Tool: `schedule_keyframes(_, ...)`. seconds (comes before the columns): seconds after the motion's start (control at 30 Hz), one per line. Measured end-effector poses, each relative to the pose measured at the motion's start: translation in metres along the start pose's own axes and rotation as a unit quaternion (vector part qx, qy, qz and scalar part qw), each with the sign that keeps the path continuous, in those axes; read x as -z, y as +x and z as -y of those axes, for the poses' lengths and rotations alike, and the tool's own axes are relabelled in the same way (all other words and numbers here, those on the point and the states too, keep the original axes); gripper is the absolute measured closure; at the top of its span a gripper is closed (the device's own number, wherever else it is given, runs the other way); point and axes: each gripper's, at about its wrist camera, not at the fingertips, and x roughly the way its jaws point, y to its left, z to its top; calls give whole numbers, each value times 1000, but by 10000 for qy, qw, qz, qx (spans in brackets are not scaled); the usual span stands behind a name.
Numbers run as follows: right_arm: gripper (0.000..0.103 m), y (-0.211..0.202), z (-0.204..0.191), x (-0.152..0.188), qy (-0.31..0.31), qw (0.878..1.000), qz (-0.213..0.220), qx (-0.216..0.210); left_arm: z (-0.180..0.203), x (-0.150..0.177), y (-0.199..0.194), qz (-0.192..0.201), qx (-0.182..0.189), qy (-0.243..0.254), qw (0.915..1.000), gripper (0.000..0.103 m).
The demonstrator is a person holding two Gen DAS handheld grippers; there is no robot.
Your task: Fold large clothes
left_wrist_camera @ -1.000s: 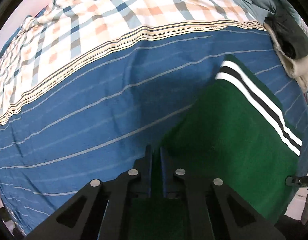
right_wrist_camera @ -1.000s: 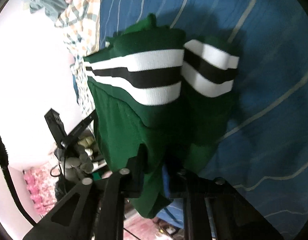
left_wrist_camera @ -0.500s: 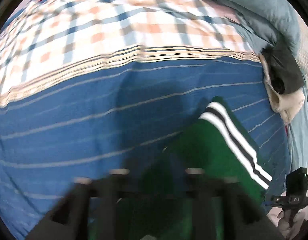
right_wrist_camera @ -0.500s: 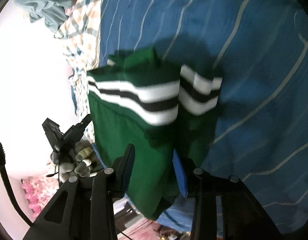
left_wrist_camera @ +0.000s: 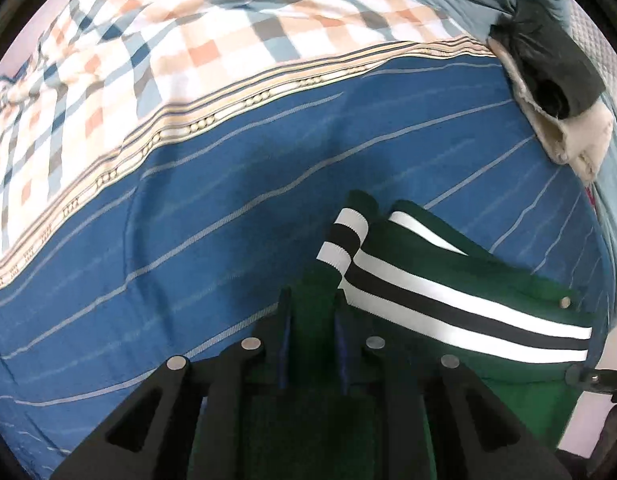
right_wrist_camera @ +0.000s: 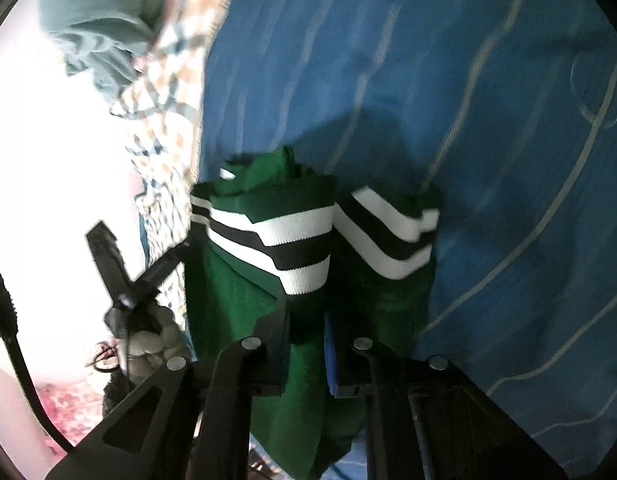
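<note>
A green garment (left_wrist_camera: 460,280) with white and black striped cuffs and hem hangs over a blue striped bedsheet (left_wrist_camera: 188,248). My left gripper (left_wrist_camera: 311,300) is shut on a green fold of it, with the striped band just right of the fingers. In the right wrist view the same garment (right_wrist_camera: 244,304) hangs folded, stripes across its top. My right gripper (right_wrist_camera: 308,320) is shut on green cloth below the stripes. The other gripper (right_wrist_camera: 120,280) shows at the left.
A checked quilt (left_wrist_camera: 168,48) covers the far part of the bed. A dark and cream garment (left_wrist_camera: 548,92) lies at the far right edge. A grey-green blanket (right_wrist_camera: 96,28) is bunched at the bed's far end. The bed's edge runs under the garment.
The garment has been lifted and drawn back toward me. Its striped cuffs and hem now hang closer to both grippers, and a second striped cuff shows in the left view.
</note>
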Motion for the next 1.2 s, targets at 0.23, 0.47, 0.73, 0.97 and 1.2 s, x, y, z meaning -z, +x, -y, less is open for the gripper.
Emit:
schedule_keyframes(0.23,78,9,-1,-12,-99,9973,-709,193,-2,6,-39,150,239,-693,9972,78)
schedule_keyframes(0.47,31,-32,-49,-33,-1538,9792,-995,874,-16,88,-139,1458,-433,-1867,9706,10)
schedule_keyframes(0.73,16,58,-135,-82,-3862,8959,-1867,1160,-40,264,-144,1504,-936,-4107,8944,10)
schedule_keyframes(0.97,10,175,-140,-100,-4001,8404,-3572,781,-39,373,-70,782,-1491,-4874,8568,10)
schedule_keyframes(1.2,40,203,-141,-64,-3781,8278,-4083,716,-56,386,-16,498,-1147,-5150,8480,0)
